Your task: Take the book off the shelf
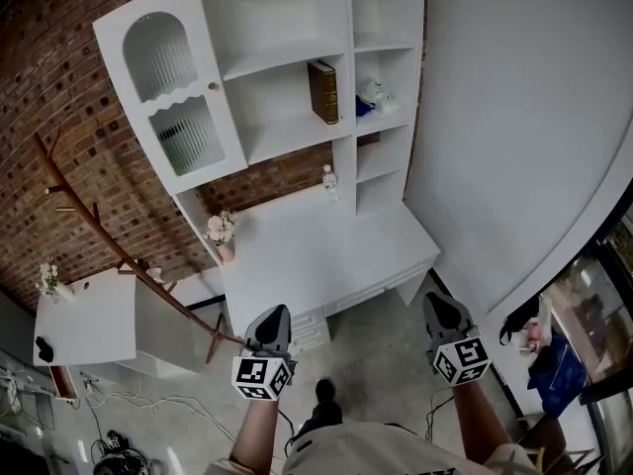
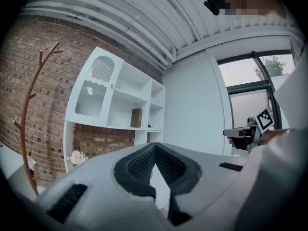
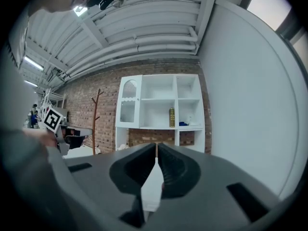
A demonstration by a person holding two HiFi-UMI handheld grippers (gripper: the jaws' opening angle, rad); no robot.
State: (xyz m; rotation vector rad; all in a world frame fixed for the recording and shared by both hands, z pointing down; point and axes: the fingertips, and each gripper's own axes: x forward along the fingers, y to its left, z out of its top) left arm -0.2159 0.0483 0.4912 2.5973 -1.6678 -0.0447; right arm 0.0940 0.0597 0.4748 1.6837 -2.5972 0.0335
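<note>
A brown book point(image 1: 322, 91) stands upright on the middle shelf of the white shelf unit point(image 1: 287, 132), against the divider. It also shows far off in the left gripper view as the book point(image 2: 136, 118) and in the right gripper view as the book point(image 3: 171, 117). Both grippers are held level in front of the desk, well short of the shelf. My left gripper point(image 1: 274, 314) is shut with nothing in it, its tips point(image 2: 155, 146) meeting. My right gripper point(image 1: 442, 303) also stands shut and empty, jaws together at the tips point(image 3: 157, 146).
A white desk point(image 1: 326, 255) lies below the shelves, with a flower vase point(image 1: 220, 231) and a small bottle point(image 1: 329, 179) on it. A blue item and white figure point(image 1: 374, 95) sit right of the book. A wooden coat rack point(image 1: 99, 226) and a low white table point(image 1: 84, 320) stand left.
</note>
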